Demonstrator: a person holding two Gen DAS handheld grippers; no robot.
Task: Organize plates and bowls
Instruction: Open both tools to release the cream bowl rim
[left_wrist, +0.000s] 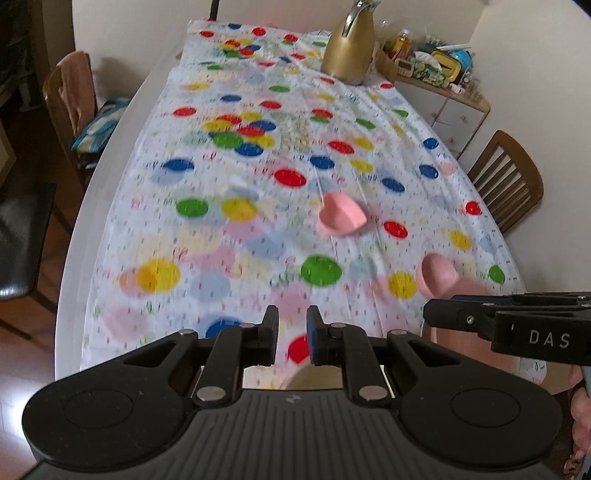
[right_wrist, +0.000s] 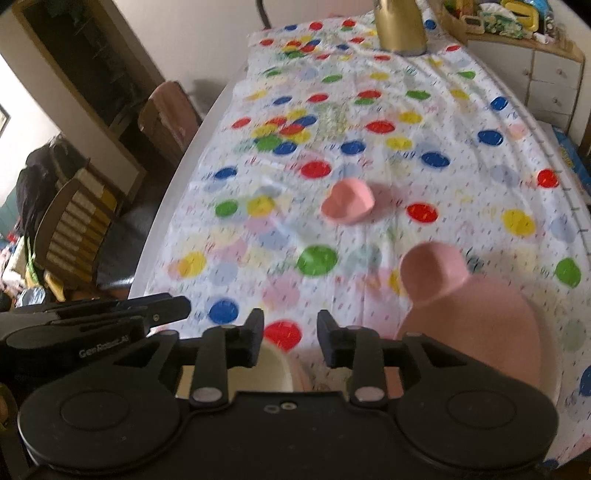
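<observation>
Both hand-held grippers, left (left_wrist: 292, 341) and right (right_wrist: 290, 341), spread, empty (casings read "DAS" and "GenRobot.AI").

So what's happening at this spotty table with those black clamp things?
A person holds two black grippers above the polka-dot tablecloth, tidying dishes. Both the left gripper and right gripper are open and empty. A small pink heart-shaped bowl sits mid-table; a larger pink round bowl rests by a big pink plate. A cream bowl lies below the right gripper. Nothing is grasped yet.
</observation>
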